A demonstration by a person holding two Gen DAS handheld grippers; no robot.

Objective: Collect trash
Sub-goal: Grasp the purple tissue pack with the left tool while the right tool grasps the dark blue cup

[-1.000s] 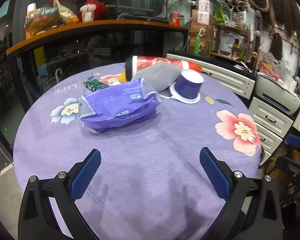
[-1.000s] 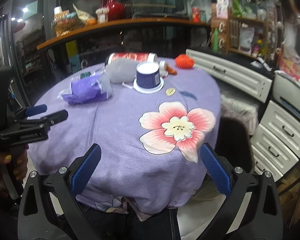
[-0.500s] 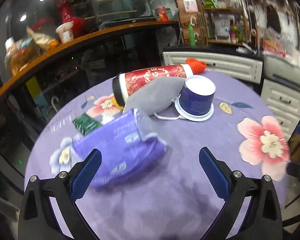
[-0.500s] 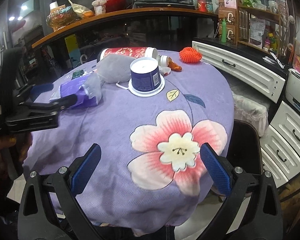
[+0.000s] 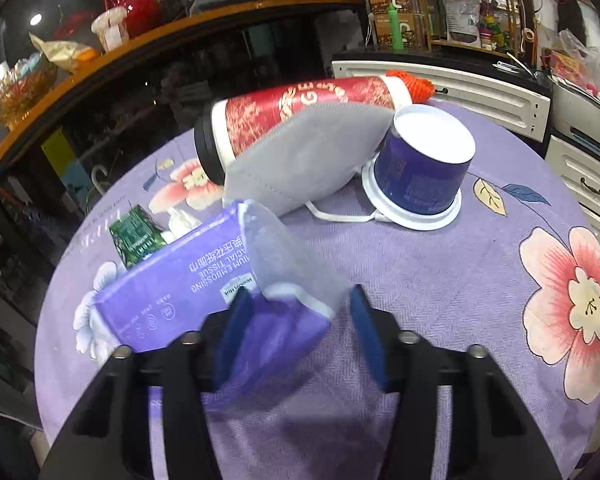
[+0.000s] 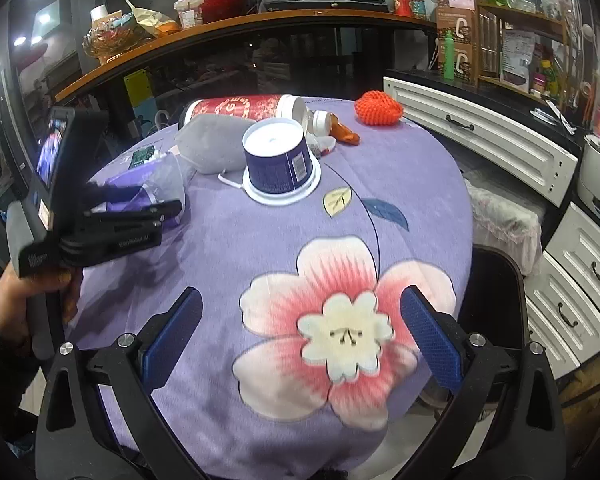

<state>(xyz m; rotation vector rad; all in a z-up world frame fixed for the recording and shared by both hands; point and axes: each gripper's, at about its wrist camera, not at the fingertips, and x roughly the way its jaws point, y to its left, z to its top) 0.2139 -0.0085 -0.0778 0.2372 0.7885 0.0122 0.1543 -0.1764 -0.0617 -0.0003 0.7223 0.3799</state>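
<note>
A purple tissue pack with a clear crumpled end lies on the purple flowered tablecloth. My left gripper straddles the pack's near end and its jaws are closing; the right pad still shows a gap to the plastic. Behind the pack lie a grey face mask, an upturned blue cup, a red canister on its side and a green wrapper. The right wrist view shows a hand holding the left gripper at the pack. My right gripper hangs open over the pink flower, holding nothing.
An orange net ball and a small white cap with a brown scrap lie at the table's far side. White drawers line the right, a black chair stands by the table, and a wooden counter runs behind.
My left gripper moved forward to the tissue pack and its jaws narrowed from wide open around the pack's end. The right gripper advanced a little over the table.
</note>
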